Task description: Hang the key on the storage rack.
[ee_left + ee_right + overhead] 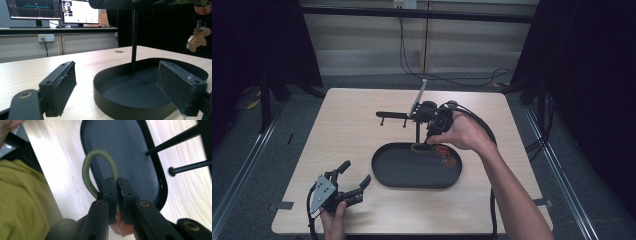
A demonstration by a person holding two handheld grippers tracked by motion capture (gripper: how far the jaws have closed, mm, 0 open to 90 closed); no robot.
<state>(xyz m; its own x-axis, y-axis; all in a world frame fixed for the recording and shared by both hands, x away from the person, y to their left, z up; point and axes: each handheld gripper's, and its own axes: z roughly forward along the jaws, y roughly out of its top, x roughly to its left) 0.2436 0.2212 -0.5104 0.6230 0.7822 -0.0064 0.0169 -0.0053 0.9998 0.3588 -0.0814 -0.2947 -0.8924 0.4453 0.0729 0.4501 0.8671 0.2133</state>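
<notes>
right claw [116, 192] clamped on one green cord loop [87, 170], one black tray [125, 150] beneath it. left claw [117, 85] wide open, empty, tray just ahead, on table [30, 67].

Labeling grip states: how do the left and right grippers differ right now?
Left gripper: jaws wide apart, nothing between them; right gripper: jaws shut on a green cord loop. Left sits low at the table's near edge beside the black tray; right is up over the tray, by the stand. Both are black, two-jawed and hand-held.
</notes>
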